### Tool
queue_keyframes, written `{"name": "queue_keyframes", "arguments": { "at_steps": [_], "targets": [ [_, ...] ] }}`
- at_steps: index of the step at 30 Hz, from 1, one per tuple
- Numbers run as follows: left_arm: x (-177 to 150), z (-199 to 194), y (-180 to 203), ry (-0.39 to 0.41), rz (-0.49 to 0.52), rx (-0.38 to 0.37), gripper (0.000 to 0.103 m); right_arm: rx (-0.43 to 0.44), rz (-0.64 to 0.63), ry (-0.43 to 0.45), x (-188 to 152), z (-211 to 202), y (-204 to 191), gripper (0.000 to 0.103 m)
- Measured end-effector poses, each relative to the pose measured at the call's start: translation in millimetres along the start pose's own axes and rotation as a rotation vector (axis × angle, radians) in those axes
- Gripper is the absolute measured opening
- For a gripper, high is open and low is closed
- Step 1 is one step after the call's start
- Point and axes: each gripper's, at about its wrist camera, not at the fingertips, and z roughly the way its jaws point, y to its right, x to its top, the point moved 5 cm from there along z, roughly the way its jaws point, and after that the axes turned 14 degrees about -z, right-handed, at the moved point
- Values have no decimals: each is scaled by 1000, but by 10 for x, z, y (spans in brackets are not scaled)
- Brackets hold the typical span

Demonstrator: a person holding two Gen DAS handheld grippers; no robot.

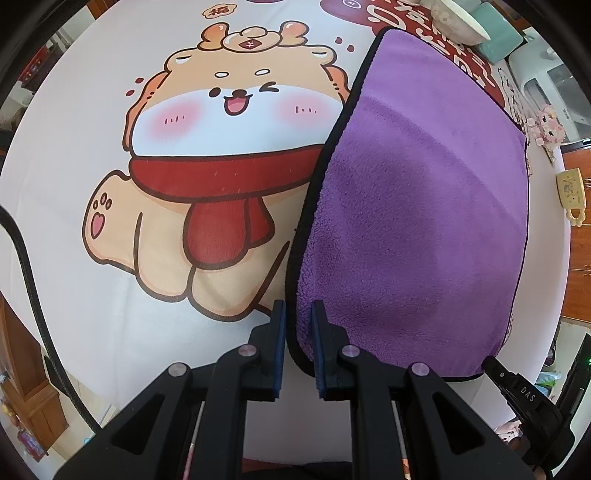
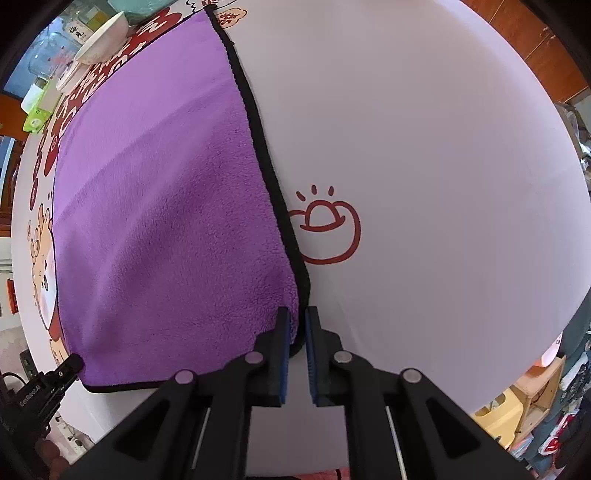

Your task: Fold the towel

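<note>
A purple towel (image 1: 417, 206) with black edging lies flat on a white tablecloth with a cartoon dog print (image 1: 207, 177). My left gripper (image 1: 298, 314) is at the towel's near left corner, with the black edge between its two blue pads, which stand close together around the cloth. My right gripper (image 2: 297, 317) is at the towel's (image 2: 166, 206) near right corner, with the black edge pinched between its pads. The right gripper's tip shows in the left wrist view (image 1: 517, 384), and the left gripper's tip shows in the right wrist view (image 2: 55, 376).
A white bowl (image 1: 461, 22) and a teal box (image 1: 498, 33) stand past the towel's far end. A yellow mug (image 1: 570, 192) lies at the right. Bowls and jars (image 2: 99, 40) show at the far left in the right wrist view. A black cable (image 1: 29, 266) runs along the table's left edge.
</note>
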Motion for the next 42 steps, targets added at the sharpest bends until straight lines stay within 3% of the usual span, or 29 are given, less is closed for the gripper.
{"name": "queue_keyframes", "arguments": {
  "at_steps": [8, 10, 22, 32, 42],
  "targets": [
    [45, -160, 27, 21, 4, -21, 11, 49, 27, 6, 64, -166, 73, 7],
    [56, -225, 38, 32, 7, -28, 11, 60, 26, 20, 127, -281, 247, 7],
    [475, -790, 389, 142, 51, -93, 11, 133, 9, 170, 398, -823, 103, 7],
    [950, -1064, 844, 221, 113, -139, 11, 149, 9, 281, 962, -1135, 39, 7],
    [1422, -895, 1218, 224, 144, -135, 11, 143, -5, 351, 1543, -1134, -48, 7]
  ]
}}
